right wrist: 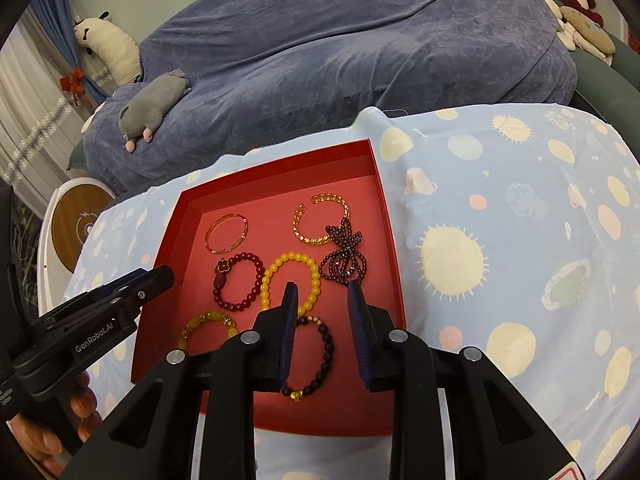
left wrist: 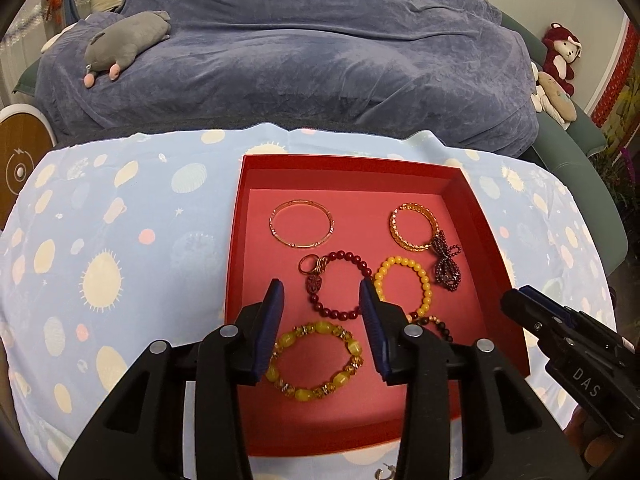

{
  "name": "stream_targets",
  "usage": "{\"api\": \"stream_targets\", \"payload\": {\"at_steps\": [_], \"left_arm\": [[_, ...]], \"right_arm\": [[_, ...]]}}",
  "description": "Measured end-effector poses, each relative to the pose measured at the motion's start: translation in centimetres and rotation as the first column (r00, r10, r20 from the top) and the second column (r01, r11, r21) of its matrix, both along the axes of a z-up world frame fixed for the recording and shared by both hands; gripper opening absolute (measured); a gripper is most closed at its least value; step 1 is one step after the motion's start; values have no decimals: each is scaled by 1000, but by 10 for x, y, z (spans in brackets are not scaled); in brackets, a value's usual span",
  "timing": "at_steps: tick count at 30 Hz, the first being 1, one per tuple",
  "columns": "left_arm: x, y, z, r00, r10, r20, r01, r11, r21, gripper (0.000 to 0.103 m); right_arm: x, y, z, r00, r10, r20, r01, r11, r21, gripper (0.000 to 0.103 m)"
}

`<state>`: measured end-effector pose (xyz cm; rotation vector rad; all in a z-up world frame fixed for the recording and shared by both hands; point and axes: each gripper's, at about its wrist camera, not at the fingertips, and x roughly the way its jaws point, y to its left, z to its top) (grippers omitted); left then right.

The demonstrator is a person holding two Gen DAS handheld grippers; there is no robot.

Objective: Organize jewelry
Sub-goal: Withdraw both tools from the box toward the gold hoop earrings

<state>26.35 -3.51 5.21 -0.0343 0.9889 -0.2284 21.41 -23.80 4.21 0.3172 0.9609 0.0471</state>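
Note:
A red tray (left wrist: 476, 216) (right wrist: 384, 208) on the table holds several bracelets: a thin gold bangle (left wrist: 301, 223) (right wrist: 226, 233), a gold chain cuff (left wrist: 414, 226) (right wrist: 322, 218), a dark purple bead bow (left wrist: 445, 266) (right wrist: 343, 256), a dark red bead bracelet (left wrist: 340, 285) (right wrist: 240, 282), a yellow bead bracelet (left wrist: 404, 280) (right wrist: 291, 280), a yellow-and-crystal bracelet (left wrist: 316, 360) (right wrist: 208, 328) and a dark bead bracelet (right wrist: 316, 360). My left gripper (left wrist: 322, 294) is open and empty above the tray's near middle. My right gripper (right wrist: 322, 292) is open and empty above the dark bead bracelet.
The table wears a light blue cloth with yellow spots (left wrist: 100, 260) (right wrist: 520, 240). Behind it stands a sofa under a blue-grey blanket (left wrist: 300, 48) with a grey plush toy (left wrist: 124, 46) on it. A round wooden-topped device (left wrist: 16, 160) stands at the left.

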Motion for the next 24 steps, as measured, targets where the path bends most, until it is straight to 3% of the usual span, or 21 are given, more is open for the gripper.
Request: {"api": "stream_targets", "payload": {"at_steps": [14, 24], "left_arm": [[-71, 8, 12, 1000, -9, -4, 9, 1000, -8, 37], [-113, 12, -2, 999, -10, -48, 10, 1000, -12, 38]], "right_arm": [[-72, 9, 8, 1000, -4, -17, 4, 1000, -8, 26], [-118, 9, -6, 998, -12, -62, 11, 1000, -17, 26]]}}
